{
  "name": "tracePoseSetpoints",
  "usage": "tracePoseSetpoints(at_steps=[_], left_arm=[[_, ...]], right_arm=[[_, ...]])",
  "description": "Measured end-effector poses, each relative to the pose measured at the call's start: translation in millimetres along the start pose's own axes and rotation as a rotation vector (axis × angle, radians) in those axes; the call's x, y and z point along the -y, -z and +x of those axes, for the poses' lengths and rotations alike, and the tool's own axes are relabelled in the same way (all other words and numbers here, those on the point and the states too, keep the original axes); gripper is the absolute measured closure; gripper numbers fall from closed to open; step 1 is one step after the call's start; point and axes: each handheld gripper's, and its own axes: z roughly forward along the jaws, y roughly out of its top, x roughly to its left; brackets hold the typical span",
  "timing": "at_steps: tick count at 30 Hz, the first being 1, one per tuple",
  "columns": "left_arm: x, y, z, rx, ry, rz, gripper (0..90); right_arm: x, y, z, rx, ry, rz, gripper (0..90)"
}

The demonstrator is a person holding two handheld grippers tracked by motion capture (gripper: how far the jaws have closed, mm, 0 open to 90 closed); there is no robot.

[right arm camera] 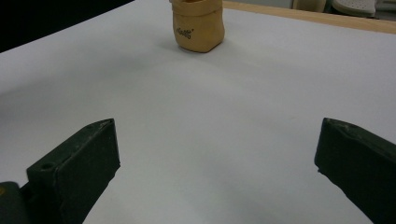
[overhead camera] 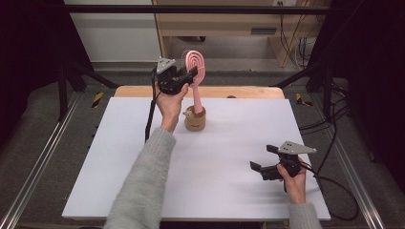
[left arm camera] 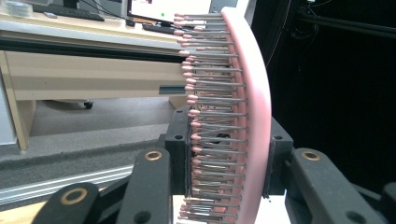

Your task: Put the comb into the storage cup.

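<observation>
Your right gripper (overhead camera: pixel 264 161) rests low at the near right of the white table (overhead camera: pixel 229 191), jaws spread wide with nothing between them. Farther off, your left gripper (overhead camera: pixel 192 75) clamps the head of the pink hairbrush (overhead camera: pixel 196 71) — its handle runs down into the small tan pouch (overhead camera: pixel 195 119), seemingly standing inside it.

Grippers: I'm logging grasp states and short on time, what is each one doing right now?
Left gripper: shut on the pink plastic hairbrush, its handle standing in the small tan pot.
Right gripper: open, holding nothing, above the white table.
</observation>
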Motion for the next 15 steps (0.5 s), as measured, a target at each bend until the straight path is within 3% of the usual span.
tracePoseSetpoints(at_steps=[15], left_arm=[[8.4,-12.5,9.9,-0.017,-0.011,0.024,62.9]], right_arm=[[-0.1,0.1,0.0,-0.002,0.000,-0.003,0.4]])
